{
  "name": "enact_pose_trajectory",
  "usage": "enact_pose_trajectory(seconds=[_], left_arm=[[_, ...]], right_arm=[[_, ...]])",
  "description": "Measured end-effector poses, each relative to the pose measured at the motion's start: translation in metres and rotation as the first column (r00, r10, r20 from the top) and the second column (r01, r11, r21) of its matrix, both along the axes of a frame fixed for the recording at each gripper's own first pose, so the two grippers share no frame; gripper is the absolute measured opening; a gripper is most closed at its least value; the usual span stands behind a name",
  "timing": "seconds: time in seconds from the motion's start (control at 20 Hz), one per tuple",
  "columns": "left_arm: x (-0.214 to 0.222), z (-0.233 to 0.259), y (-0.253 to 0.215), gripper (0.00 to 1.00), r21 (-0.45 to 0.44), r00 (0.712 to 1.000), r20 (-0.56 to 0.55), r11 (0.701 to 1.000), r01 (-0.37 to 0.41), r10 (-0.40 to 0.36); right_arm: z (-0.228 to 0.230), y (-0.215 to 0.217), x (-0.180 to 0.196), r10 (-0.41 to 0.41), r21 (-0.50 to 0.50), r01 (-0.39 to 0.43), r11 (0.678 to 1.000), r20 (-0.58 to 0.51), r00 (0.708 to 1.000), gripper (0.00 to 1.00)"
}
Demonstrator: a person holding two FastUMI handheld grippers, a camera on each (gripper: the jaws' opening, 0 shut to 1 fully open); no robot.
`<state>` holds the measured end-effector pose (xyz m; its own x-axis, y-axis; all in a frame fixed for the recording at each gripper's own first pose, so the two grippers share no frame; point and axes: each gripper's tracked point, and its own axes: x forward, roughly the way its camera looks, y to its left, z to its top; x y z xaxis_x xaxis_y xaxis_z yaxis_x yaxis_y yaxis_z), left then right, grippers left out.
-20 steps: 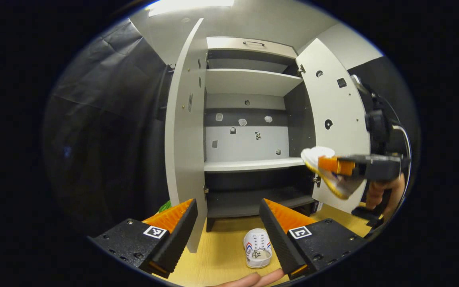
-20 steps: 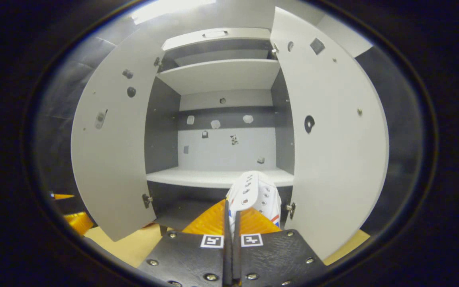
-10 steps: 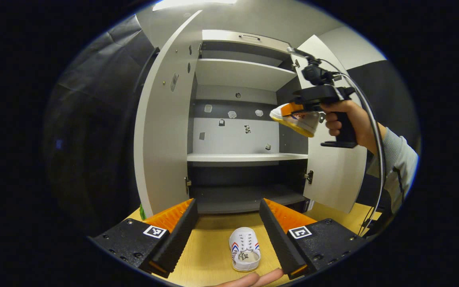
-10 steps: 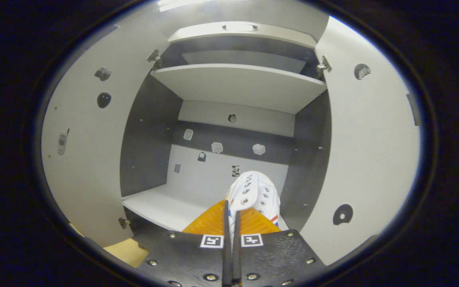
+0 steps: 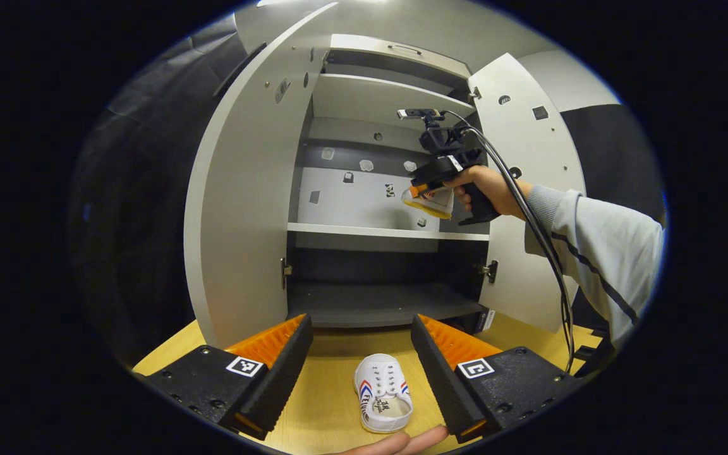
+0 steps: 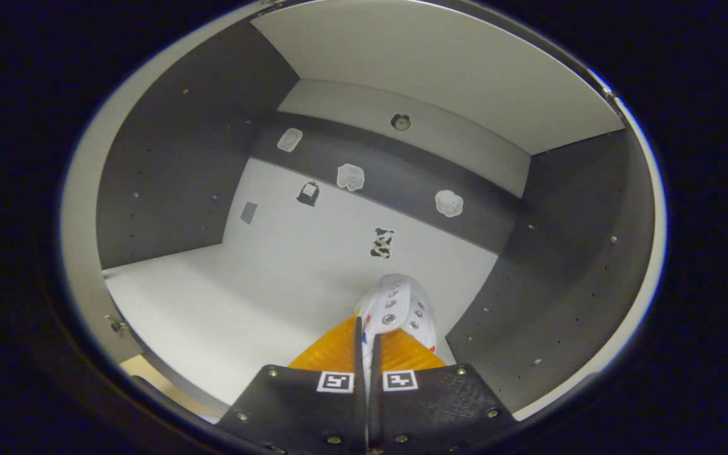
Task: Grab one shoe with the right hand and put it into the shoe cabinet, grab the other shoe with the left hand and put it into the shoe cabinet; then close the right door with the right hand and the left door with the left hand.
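- The shoe cabinet [image 5: 389,243] stood on a pale wooden floor [image 5: 332,404], against black cloth to its left and a grey wall above.
- Its left door [image 5: 244,208] swung wide, leaving open floor in front of the cabinet.
- The left gripper [image 5: 361,354] hung low before the cabinet, fingers spread wide with nothing between them.
- A white sneaker [image 5: 382,401] lay on the floor in front of the cabinet, toe toward it, below the gap of those fingers.
- The middle shelf [image 5: 364,230] of the cabinet was bare, its front edge free.
- The right gripper [image 5: 419,189], held in a hand [image 5: 487,189], reached into the cabinet above that shelf, its fingers closed tight on the second sneaker [image 6: 399,303], near the cabinet's right inner wall [image 6: 560,265].
- The right door [image 5: 528,208] stood open beside the sleeve [image 5: 598,246].
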<state>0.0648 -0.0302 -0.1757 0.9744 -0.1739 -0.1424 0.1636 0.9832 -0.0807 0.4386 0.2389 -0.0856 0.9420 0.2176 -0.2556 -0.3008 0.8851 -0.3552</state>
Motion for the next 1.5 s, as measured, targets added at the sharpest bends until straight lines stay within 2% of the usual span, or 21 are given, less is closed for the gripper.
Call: enact_pose_trajectory(seconds=[0.15,0.25,0.3,0.45,0.5,0.65,0.9,1.0,1.1,1.15,1.3,1.35,1.4,1.5], left_arm=[[0.004,-0.007,0.009,0.96,-0.008,1.0,-0.012,1.0,-0.029,0.029],[0.004,-0.01,0.011,0.96,0.002,0.999,-0.036,0.999,-0.04,0.04],[0.003,-0.013,0.013,0.96,0.012,0.998,-0.048,0.999,-0.05,0.05],[0.001,-0.01,0.016,0.96,0.024,0.996,-0.054,0.997,-0.069,0.071],[0.0,-0.009,0.017,0.96,0.025,0.995,-0.057,0.997,-0.079,0.08],[-0.005,-0.003,0.018,0.96,0.039,0.994,-0.048,0.995,-0.094,0.096],[-0.008,0.006,0.018,0.96,0.054,0.994,-0.017,0.993,-0.11,0.111],[-0.01,0.002,0.011,0.96,0.056,0.996,-0.022,0.994,-0.091,0.092],[-0.007,-0.004,0.007,0.92,0.044,0.997,-0.026,0.996,-0.073,0.074],[-0.003,-0.011,0.006,0.96,0.034,0.997,-0.036,0.997,-0.071,0.072],[0.012,-0.046,0.001,0.96,0.011,0.99,-0.129,0.998,-0.064,0.065],[0.018,-0.057,-0.001,0.97,0.002,0.987,-0.153,0.999,-0.053,0.053],[0.021,-0.067,-0.006,0.93,-0.013,0.984,-0.175,0.999,-0.043,0.04],[0.023,-0.084,-0.016,0.96,-0.021,0.975,-0.222,1.0,-0.01,0.005]], right_arm=[[-0.017,-0.003,0.016,-0.042,-0.023,0.041,0.999,-0.025,0.999,0.02],[-0.029,-0.011,0.021,-0.079,-0.023,0.078,0.997,-0.055,0.995,0.13],[-0.024,-0.02,0.018,-0.129,-0.019,0.128,0.992,-0.03,0.991,0.19],[0.031,-0.034,0.005,-0.17,0.026,0.168,0.985,0.152,0.974,0.86],[0.043,-0.036,-0.011,-0.174,0.027,0.172,0.985,0.175,0.969,0.97],[0.055,-0.033,-0.05,-0.117,0.05,0.11,0.993,0.172,0.978,0.99],[0.065,-0.045,-0.134,-0.077,0.142,0.055,0.988,0.154,0.985,0.98],[0.064,-0.057,-0.173,-0.071,0.166,0.046,0.985,0.15,0.986,0.98],[0.068,-0.07,-0.214,-0.064,0.174,0.029,0.984,0.198,0.978,0.99],[0.068,-0.078,-0.237,-0.06,0.174,0.019,0.985,0.233,0.971,0.98],[0.061,-0.113,-0.301,-0.137,0.26,0.06,0.964,0.289,0.947,0.98],[0.052,-0.121,-0.32,-0.153,0.302,0.067,0.951,0.271,0.95,0.98],[0.038,-0.129,-0.339,-0.154,0.322,0.07,0.944,0.243,0.958,0.97],[0.021,-0.148,-0.363,-0.175,0.31,0.1,0.945,0.223,0.959,0.98]])
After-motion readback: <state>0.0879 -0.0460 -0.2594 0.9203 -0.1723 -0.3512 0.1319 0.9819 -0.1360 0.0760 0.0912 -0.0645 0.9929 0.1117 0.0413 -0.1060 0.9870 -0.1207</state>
